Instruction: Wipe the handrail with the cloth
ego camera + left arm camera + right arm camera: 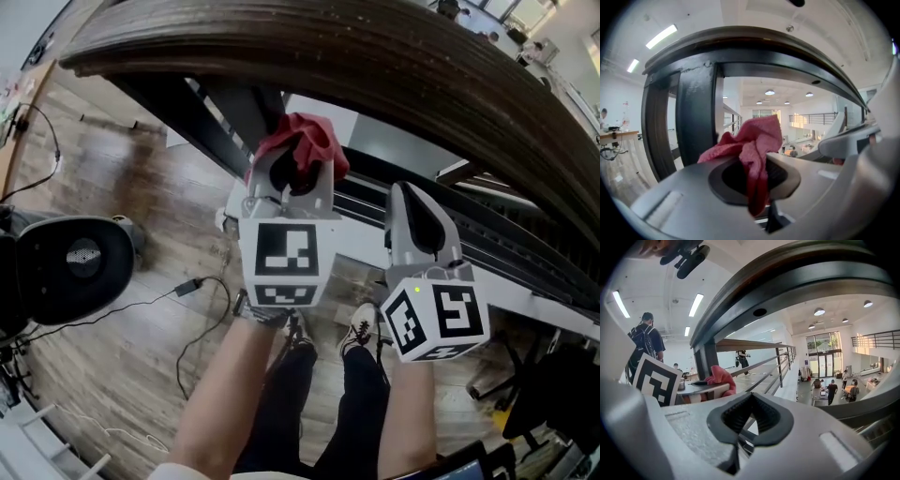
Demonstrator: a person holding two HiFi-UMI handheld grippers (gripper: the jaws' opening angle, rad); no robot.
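Under dark handrail (375,56): left claw (292,176) clamped on bunched red cloth (309,139), just below rail; right claw (414,204) closed, empty, alongside.

Left tongs (757,180) clamped on cloth (757,138); right tongs (751,414) closed, empty. Both side by side, pointing forward.

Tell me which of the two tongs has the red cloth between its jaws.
The left tongs: they pinch the red cloth, while the right tongs are shut and empty.
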